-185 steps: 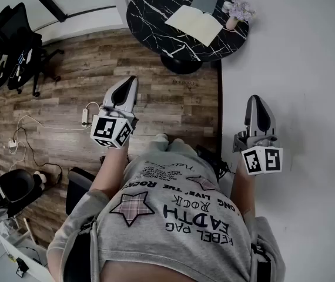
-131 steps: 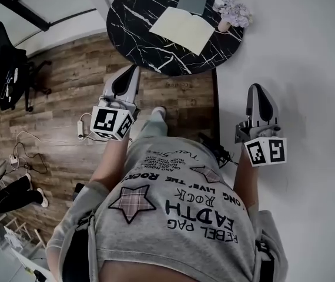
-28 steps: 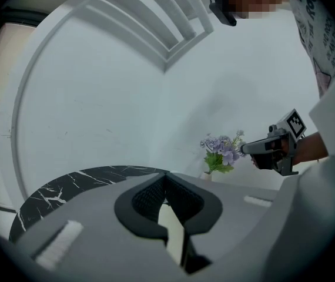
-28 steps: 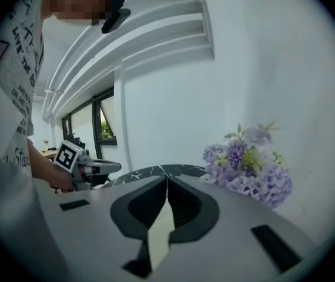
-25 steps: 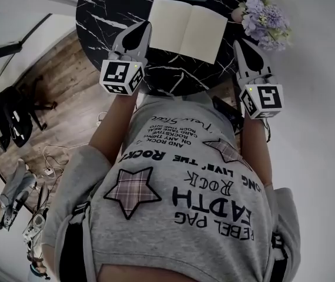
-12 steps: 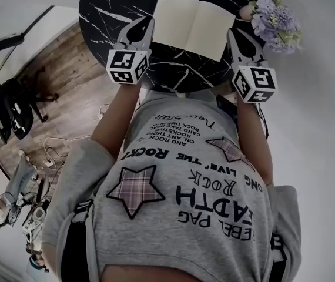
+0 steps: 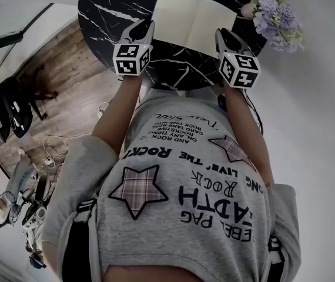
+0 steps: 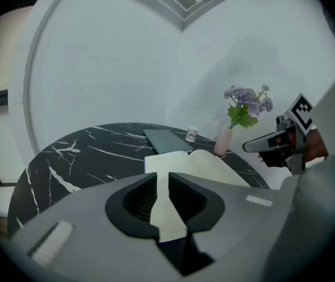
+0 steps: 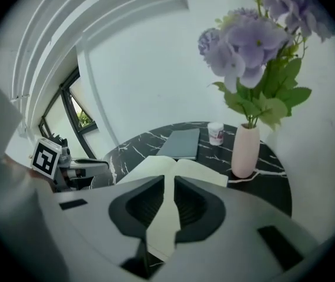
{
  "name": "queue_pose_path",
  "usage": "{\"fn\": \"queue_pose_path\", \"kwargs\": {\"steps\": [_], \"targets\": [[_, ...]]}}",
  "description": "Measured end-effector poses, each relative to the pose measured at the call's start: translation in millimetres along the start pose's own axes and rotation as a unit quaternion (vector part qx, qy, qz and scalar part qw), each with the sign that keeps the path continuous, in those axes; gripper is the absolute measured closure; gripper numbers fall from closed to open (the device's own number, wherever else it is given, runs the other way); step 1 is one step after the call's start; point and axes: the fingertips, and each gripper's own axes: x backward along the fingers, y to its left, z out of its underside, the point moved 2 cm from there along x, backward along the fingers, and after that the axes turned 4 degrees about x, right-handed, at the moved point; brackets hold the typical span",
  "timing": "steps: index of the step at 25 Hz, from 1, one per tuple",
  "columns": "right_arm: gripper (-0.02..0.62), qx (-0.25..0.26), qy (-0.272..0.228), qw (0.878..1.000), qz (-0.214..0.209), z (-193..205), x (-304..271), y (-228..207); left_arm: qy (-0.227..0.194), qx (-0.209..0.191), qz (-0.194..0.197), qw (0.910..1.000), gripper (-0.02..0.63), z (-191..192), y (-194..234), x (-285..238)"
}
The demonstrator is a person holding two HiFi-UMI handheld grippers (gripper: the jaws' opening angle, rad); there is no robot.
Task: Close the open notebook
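The open notebook (image 7: 194,19) lies flat with blank cream pages on the round black marble table (image 7: 103,10). My left gripper (image 7: 146,25) hovers at the notebook's near left corner. Its jaws have just been opening and stand slightly apart with nothing between them (image 8: 162,178). My right gripper (image 7: 221,34) hovers at the near right corner, its jaws shut and empty (image 9: 169,181). Both grippers point down and forward at the notebook (image 8: 185,163) without touching it. Each gripper view shows the other gripper across the pages.
A pale vase (image 9: 245,148) with purple flowers (image 7: 273,10) stands just right of the notebook. Behind it lie a closed grey book (image 8: 167,140) and a small white jar (image 9: 215,133). A white wall is at the right, wooden floor and chairs at the left.
Both grippers have sunk toward the table and moved forward, now flanking the notebook's near corners. The notebook has not moved.
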Motion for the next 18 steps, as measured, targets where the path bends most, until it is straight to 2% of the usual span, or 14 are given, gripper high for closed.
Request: {"fn": "queue_pose_path", "kwargs": {"steps": [5,8,11,18], "targets": [[0.577,-0.005,0.048,0.999,-0.001,23,-13,-2,0.053,0.013,-0.011,0.9984,0.506,26,9,-14],[0.571,-0.018,0.079,0.997,-0.006,37,-20,-4,0.073,0.020,-0.019,0.9969,0.493,34,14,-17],[0.504,-0.028,0.099,0.995,-0.006,49,-25,-5,0.094,0.031,-0.017,0.9950,0.464,43,14,-20],[0.471,-0.018,0.133,0.991,-0.007,66,-27,-4,0.125,0.050,-0.015,0.9908,0.440,59,12,-24]]}}
